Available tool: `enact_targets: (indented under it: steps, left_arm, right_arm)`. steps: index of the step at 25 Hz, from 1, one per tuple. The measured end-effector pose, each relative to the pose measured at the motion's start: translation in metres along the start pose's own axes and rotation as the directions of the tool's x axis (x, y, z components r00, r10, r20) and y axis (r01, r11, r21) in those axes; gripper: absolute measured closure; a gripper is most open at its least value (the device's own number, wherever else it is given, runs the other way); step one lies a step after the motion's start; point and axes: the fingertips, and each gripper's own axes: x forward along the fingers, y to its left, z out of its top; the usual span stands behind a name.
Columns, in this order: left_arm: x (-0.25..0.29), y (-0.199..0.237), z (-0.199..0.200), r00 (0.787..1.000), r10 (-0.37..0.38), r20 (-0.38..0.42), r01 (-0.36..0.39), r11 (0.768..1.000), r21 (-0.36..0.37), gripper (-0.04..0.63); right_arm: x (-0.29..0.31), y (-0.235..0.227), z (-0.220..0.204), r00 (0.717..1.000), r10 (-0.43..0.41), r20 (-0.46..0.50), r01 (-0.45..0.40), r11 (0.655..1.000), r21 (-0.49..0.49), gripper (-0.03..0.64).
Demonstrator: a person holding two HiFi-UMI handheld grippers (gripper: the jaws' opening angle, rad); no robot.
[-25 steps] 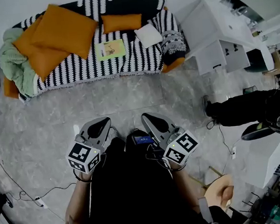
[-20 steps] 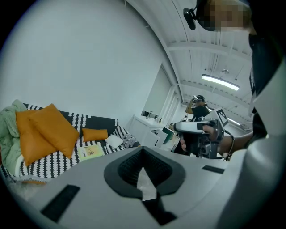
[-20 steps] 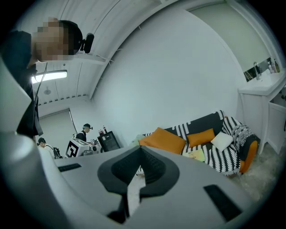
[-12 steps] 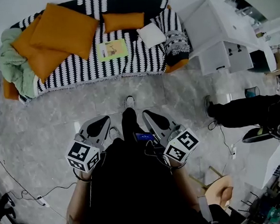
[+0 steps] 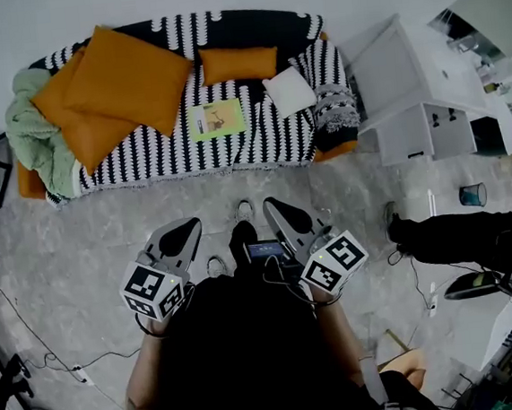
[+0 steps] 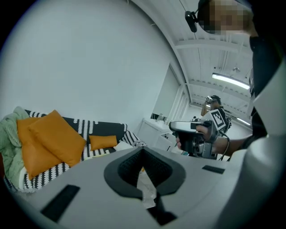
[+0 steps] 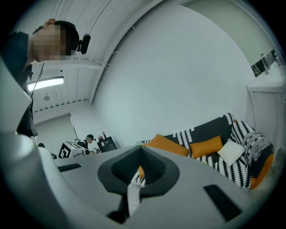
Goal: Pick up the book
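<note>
The left gripper [image 6: 143, 152] had its jaws closed together with nothing between them, and it pointed toward a black-and-white striped sofa [image 6: 96, 129] against a white wall [image 6: 89, 67]. Two big orange cushions [image 6: 51, 141] leaned at the sofa's left end beside a green blanket [image 6: 9, 134], with a small orange cushion [image 6: 103, 142] further along. At the right, a hand [image 6: 202, 131] held the right gripper [image 6: 176, 127] near a white cabinet [image 6: 153, 131].
</note>
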Motion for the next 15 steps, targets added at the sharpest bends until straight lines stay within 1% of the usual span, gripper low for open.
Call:
enact_targets:
  steps: [5, 12, 15]
  left_arm:
    - [0.031, 0.020, 0.027, 0.999, 0.041, 0.019, -0.041, 0.998, -0.038, 0.583]
    - [0.072, 0.046, 0.048, 0.991, 0.131, 0.033, -0.127, 0.987, -0.101, 0.583]
    - [0.091, 0.051, 0.056, 0.988, 0.153, 0.036, -0.147, 0.981, -0.125, 0.583]
  right_arm:
    - [0.030, -0.034, 0.030, 0.999, 0.045, -0.014, -0.045, 0.999, -0.007, 0.601]
    - [0.058, -0.083, 0.051, 0.994, 0.098, -0.054, -0.098, 0.995, -0.003, 0.601]
    - [0.065, -0.104, 0.058, 0.991, 0.115, -0.074, -0.114, 0.993, 0.008, 0.601]
